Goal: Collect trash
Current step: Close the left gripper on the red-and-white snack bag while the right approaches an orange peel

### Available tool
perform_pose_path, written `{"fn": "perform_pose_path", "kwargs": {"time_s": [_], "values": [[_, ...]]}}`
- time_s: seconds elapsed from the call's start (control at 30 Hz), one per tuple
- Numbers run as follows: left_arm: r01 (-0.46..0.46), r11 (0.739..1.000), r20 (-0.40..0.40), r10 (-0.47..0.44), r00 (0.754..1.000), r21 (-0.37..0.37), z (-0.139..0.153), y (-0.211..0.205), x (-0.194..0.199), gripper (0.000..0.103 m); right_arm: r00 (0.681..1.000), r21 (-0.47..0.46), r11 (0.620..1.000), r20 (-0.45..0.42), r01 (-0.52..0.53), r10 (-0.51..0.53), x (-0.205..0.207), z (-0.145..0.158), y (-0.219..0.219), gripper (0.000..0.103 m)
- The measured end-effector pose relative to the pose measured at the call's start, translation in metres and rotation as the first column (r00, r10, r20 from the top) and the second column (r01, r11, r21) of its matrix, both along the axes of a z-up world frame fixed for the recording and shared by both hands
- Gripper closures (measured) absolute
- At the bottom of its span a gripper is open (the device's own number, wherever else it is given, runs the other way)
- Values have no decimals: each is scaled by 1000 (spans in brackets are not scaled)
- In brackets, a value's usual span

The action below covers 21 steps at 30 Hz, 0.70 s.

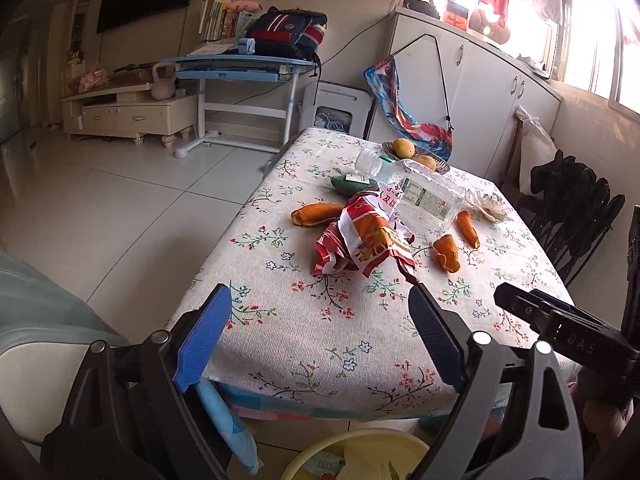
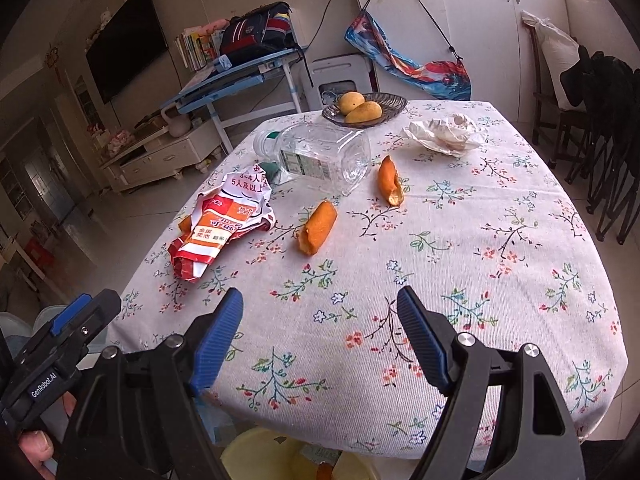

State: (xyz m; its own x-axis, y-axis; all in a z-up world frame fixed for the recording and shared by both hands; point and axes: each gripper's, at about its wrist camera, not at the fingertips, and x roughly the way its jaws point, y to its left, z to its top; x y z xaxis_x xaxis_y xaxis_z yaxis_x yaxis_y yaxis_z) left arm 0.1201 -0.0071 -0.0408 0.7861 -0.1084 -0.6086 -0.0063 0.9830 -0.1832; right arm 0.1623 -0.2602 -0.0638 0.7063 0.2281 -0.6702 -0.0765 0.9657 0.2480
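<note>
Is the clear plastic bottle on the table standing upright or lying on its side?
Lying on its side. The bottle rests lengthwise on the tablecloth, neck toward the left in the right wrist view, base toward an orange peel.

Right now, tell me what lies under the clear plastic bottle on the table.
The clear plastic bottle lies on its side on the floral tablecloth. A small green packet pokes out beneath its neck, next to the red snack wrapper. The packet's remainder is covered.

Two mangoes (image 2: 359, 108) are sitting in a dark dish (image 2: 390, 101) at the table's (image 2: 500, 280) far end, while a backpack (image 1: 286, 34) is lying on a blue desk (image 1: 240, 65).
</note>
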Motion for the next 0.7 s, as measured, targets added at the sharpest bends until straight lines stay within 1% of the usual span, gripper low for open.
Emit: {"fn": "perform_pose_path", "kwargs": {"time_s": [0.13, 0.33, 0.43, 0.5, 0.6, 0.7], "values": [[-1, 999, -11, 0, 1000, -33, -2, 2, 18, 16, 1000, -5, 1000, -6, 5, -5, 14, -2, 0, 27], [38, 994, -32, -41, 999, -105, -4, -2, 51, 16, 1000, -16, 1000, -15, 0, 0, 33, -6, 3, 27], [58, 993, -46, -63, 997, -107, -6, -8, 69, 16, 1000, -24, 1000, -26, 1, -2, 43, -9, 4, 27], [64, 992, -64, -71, 995, -112, -9, -12, 83, 16, 999, -30, 1000, -32, 4, -5, 49, -12, 4, 27], [62, 988, -104, -77, 992, -141, -15, -14, 105, 16, 999, -33, 999, -41, 4, -6, 58, -15, 5, 28], [61, 986, -132, -83, 988, -157, -20, -19, 122, 16, 999, -41, 999, -45, -3, 1, 65, -17, 7, 30]]}}
